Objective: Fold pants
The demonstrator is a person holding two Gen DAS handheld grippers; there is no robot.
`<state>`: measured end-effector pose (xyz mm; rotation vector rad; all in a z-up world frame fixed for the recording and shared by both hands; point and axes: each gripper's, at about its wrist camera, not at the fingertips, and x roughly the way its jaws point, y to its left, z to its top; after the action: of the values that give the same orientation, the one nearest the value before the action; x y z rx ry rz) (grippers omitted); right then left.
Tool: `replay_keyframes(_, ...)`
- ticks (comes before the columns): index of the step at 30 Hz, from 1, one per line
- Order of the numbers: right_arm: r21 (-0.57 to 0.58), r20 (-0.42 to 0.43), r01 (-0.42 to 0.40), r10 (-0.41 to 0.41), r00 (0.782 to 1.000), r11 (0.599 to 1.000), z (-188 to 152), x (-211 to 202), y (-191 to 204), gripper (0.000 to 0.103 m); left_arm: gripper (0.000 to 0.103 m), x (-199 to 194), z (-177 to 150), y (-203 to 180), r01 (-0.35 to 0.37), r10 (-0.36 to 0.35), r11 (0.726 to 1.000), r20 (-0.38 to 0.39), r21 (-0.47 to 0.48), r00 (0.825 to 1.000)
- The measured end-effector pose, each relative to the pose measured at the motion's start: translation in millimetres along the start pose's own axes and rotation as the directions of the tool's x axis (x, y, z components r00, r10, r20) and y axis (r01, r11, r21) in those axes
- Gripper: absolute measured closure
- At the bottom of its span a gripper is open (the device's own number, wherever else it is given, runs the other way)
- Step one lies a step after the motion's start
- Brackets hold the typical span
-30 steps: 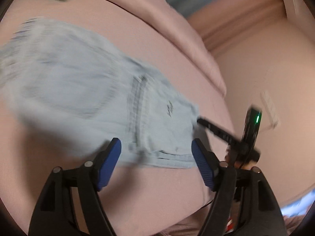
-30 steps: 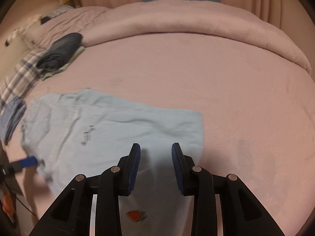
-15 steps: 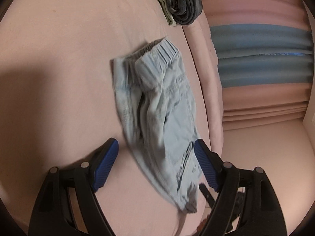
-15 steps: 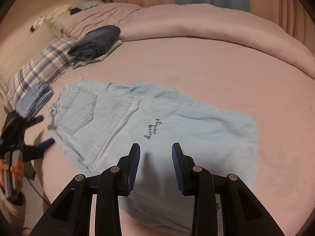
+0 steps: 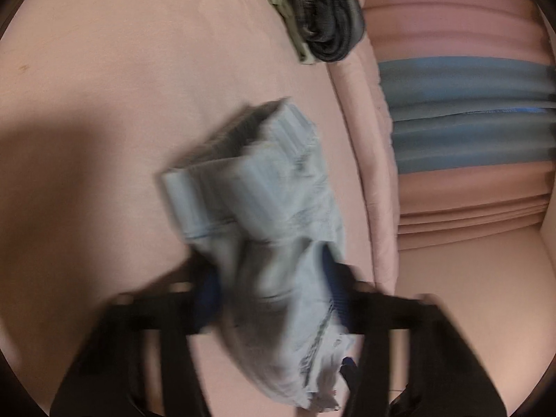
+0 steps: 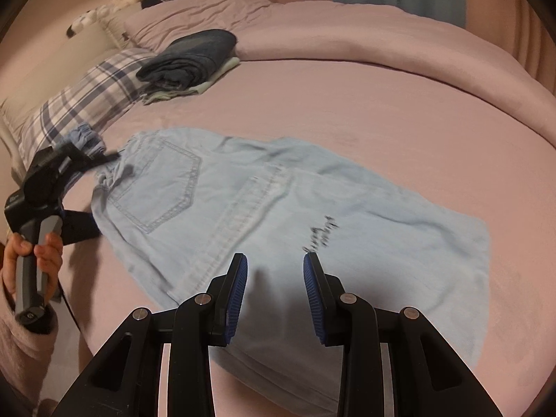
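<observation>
pants [image 6: 278, 215] spread on bed [image 6: 399, 104], long axis from left-centre waistband to right hem | left gripper [image 5: 274, 299] nearer, waistband cloth bunched between blurred fingers, closure cannot be told | right gripper [image 6: 274, 288] held open above lower-centre leg

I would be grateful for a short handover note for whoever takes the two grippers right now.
Left gripper: at the waistband end of the light blue pants, cloth bunched between its fingers; the view is blurred, so whether it is clamped cannot be told.
Right gripper: open, empty, hovering over the near edge of the pants.
Pants: spread on the pink bed, back pocket up.
Nearby: folded dark pants on a stack by the plaid pillow.
Done: pants laid out. Left: all the folds.
</observation>
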<state>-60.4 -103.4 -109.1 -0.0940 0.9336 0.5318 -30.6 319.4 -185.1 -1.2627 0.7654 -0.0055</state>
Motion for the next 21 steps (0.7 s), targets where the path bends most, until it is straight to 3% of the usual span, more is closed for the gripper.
replay_keyframes(3,-0.017,-0.013,-0.030,0.030,0.999,0.999,10,11,11,0.069,0.079,-4,1,5,-0.004,0.004,1.000,-0.006,0.014,1.000)
replay_keyframes(7,-0.040,-0.008,-0.064,0.064,0.998,0.997,33,32,29,0.070,0.083,-8,-6,-29,-0.085,0.079,0.969,0.033,0.231,0.996)
replay_keyframes(9,-0.046,-0.008,-0.052,0.052,0.999,0.998,47,46,36,0.080,0.084,-13,-10,-44,-0.074,0.061,0.948,0.050,0.310,0.997)
replay_keyframes(14,0.049,-0.157,-0.039,0.046,0.987,0.998,65,112,35,0.086,0.086,-19,-20,-67,-0.063,0.039,0.895,0.064,0.441,0.997)
replay_keyframes(17,-0.004,-0.158,-0.030,0.029,0.987,1.000,68,105,43,0.086,0.086,-20,-21,-72,-0.066,0.039,0.885,0.067,0.462,0.997)
replay_keyframes(21,-0.011,-0.133,-0.105,0.103,0.986,0.994,51,67,50,0.086,0.086,-25,-21,-72,-0.063,0.038,0.881,0.063,0.469,0.997)
